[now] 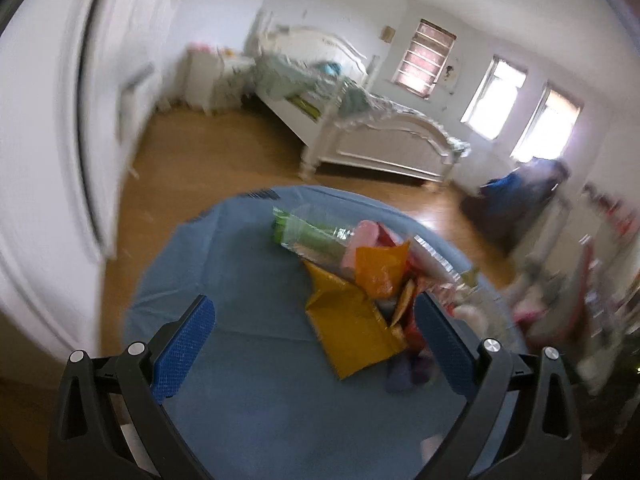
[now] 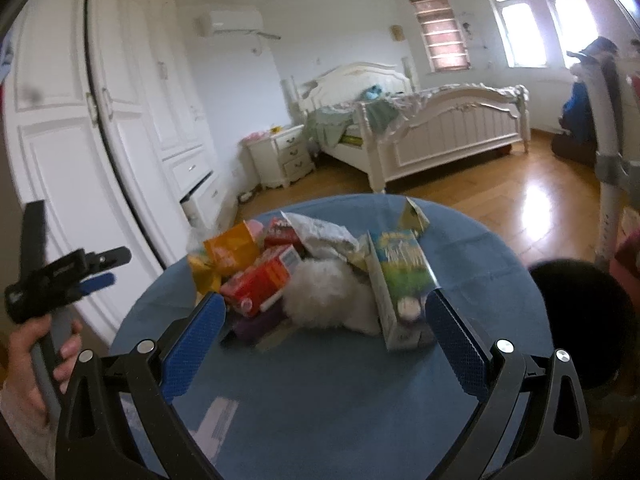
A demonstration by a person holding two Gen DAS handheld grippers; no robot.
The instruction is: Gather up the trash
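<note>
A heap of trash lies on a round table under a blue cloth. In the left wrist view I see a yellow wrapper, an orange bag and a clear plastic bottle. My left gripper hangs open over the near edge of the heap, holding nothing. In the right wrist view a green-and-white carton, a white fluffy wad and a red box sit between the spread fingers of my open right gripper. The left gripper shows at the left, held by a hand.
A dark round object sits just right of the table. White wardrobe doors stand close on the left, one drawer pulled out. Beyond the table are a wooden floor, a white bed and a person by the windows.
</note>
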